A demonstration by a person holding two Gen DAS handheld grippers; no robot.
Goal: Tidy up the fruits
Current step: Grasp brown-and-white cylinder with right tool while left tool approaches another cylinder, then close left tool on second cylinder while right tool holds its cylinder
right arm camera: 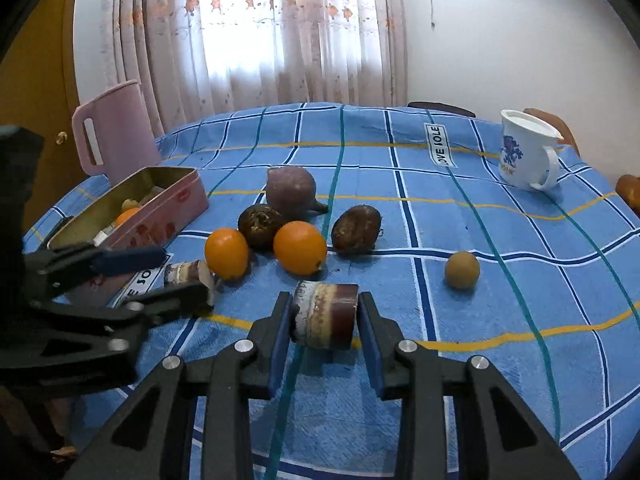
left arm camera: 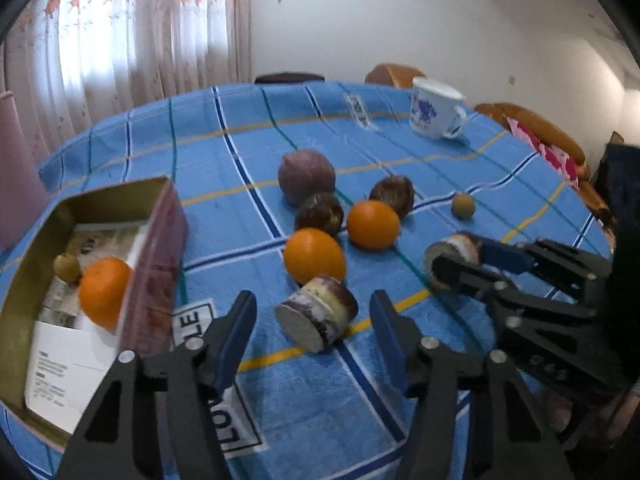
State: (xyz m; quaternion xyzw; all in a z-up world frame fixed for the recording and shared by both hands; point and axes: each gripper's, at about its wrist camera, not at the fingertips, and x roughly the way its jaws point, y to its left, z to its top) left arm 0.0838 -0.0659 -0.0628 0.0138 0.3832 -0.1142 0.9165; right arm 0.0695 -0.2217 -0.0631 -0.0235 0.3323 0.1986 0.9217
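Note:
My left gripper [left arm camera: 314, 312] is open, its jaws on either side of a cut purple fruit piece [left arm camera: 318, 314] lying on the blue checked cloth. My right gripper [right arm camera: 324, 312] is shut on a second cut purple piece [right arm camera: 325, 316]; it also shows in the left wrist view [left arm camera: 454, 254]. Two oranges [left arm camera: 314, 256] [left arm camera: 373, 224], two dark brown fruits [left arm camera: 320, 213] [left arm camera: 393, 194], a large purple fruit [left arm camera: 306, 176] and a small tan fruit [left arm camera: 463, 205] lie on the cloth. A pink tin [left arm camera: 160, 248] at the left holds an orange [left arm camera: 103, 292] and a small tan fruit [left arm camera: 67, 267].
A white mug with blue print [left arm camera: 434, 109] stands at the far right of the table. A pink pitcher [right arm camera: 114, 136] stands behind the tin. Papers line the tin's bottom. Chairs and a curtained window are beyond the table's far edge.

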